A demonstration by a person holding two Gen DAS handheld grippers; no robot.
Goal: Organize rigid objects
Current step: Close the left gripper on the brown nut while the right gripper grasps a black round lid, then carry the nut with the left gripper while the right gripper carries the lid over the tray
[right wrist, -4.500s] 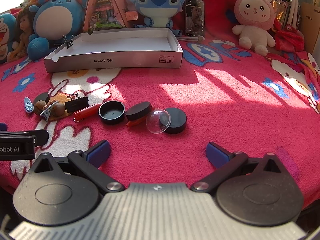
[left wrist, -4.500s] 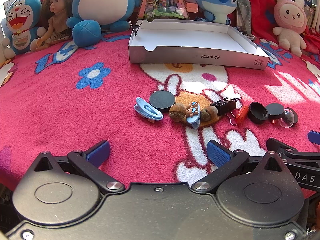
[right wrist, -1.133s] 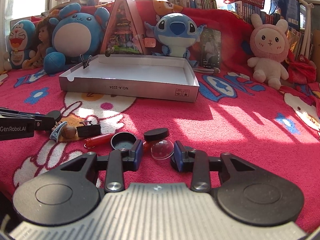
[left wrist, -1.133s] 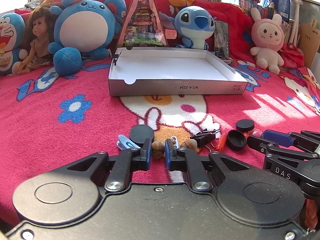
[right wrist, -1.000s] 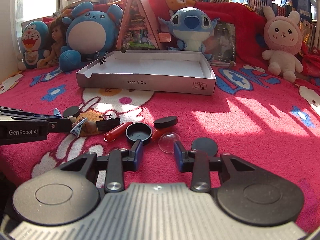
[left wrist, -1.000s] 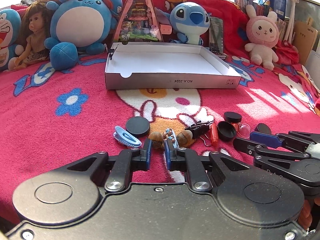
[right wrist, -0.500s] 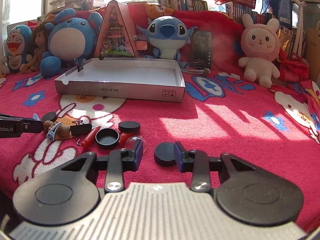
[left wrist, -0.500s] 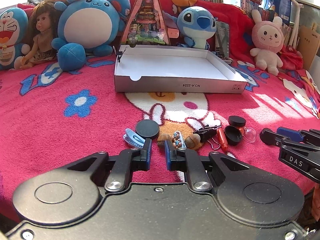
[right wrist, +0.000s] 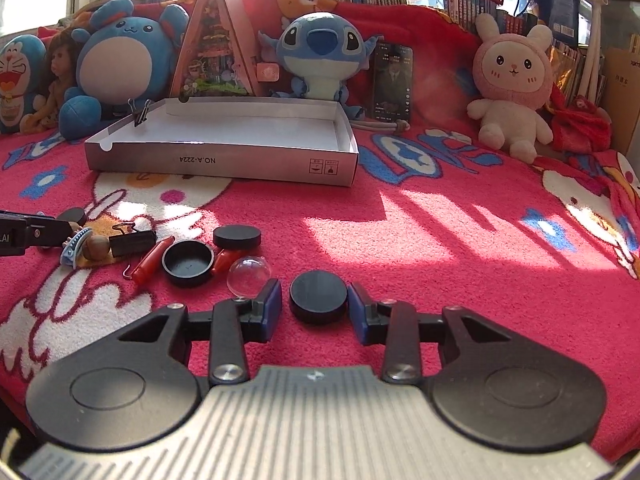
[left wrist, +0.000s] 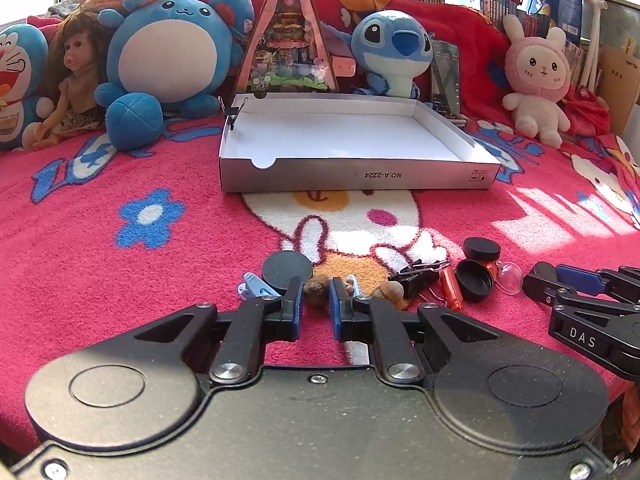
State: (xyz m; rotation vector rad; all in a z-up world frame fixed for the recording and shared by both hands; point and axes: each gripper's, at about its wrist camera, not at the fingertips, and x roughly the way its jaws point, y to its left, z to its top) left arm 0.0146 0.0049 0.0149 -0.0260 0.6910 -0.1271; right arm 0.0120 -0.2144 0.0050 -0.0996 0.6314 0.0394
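Note:
On the pink blanket lies a row of small items: a black disc point(left wrist: 287, 270), a blue hair clip point(left wrist: 254, 290), a brown nut point(left wrist: 316, 296), a black binder clip point(left wrist: 416, 280), an open black lid point(right wrist: 187, 262), a black cap point(right wrist: 237, 237) and a clear dome point(right wrist: 248, 276). My left gripper point(left wrist: 316, 308) is shut, its tips just short of the nut, holding nothing. My right gripper point(right wrist: 314, 308) straddles another black disc point(right wrist: 318, 298). Its jaws are opening and the pads stand clear of the disc. Behind the row stands an empty white box point(left wrist: 360, 174).
Plush toys, a doll point(left wrist: 76, 80) and a triangular display house point(left wrist: 288, 40) line the back behind the box. A phone point(right wrist: 392, 80) leans beside the blue plush. A pink rabbit plush point(right wrist: 512, 84) sits at the right. A binder clip point(right wrist: 140, 114) grips the box's left rim.
My right gripper swung from the clear dome to the lone black disc and its jaws widened around it. My left gripper stayed shut near the nut.

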